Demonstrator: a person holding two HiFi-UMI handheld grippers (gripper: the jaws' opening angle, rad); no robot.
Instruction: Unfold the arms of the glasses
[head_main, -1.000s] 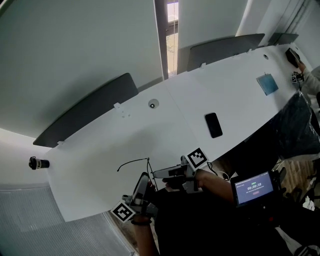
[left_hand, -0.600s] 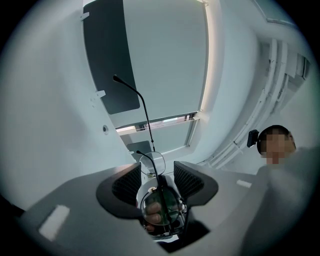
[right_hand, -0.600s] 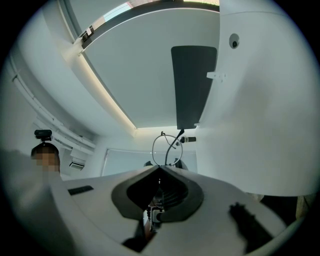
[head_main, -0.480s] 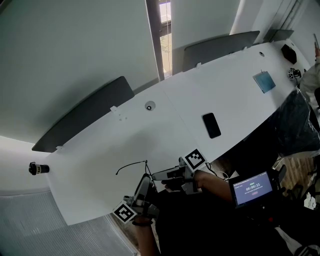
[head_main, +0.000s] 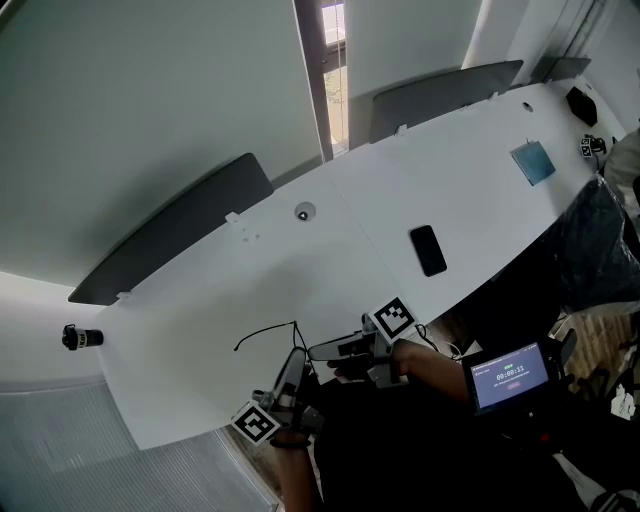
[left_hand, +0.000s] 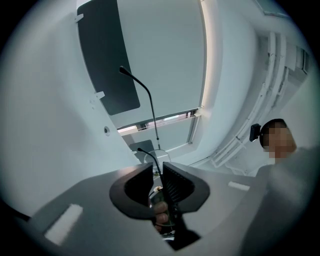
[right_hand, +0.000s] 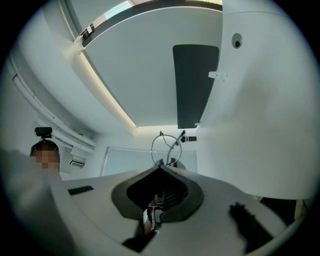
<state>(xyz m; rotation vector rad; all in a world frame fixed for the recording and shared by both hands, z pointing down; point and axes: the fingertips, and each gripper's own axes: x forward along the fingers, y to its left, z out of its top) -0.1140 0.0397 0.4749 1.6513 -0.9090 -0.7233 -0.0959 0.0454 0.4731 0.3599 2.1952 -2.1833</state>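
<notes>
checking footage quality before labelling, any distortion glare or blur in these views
Head view: fisheye bows the table edge, light even, no glare. Left gripper view: dark vignette in the corners, straight lines bent. Right gripper view: same vignette, a bright light strip, glasses rim sharp.

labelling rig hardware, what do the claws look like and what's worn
The left claw and right claw have broad grey bodies and black jaws with ribbed pads. Each carries a white cube with black square markers. Left jaws are closing, a glasses arm between them. Dark clothing is worn.
</notes>
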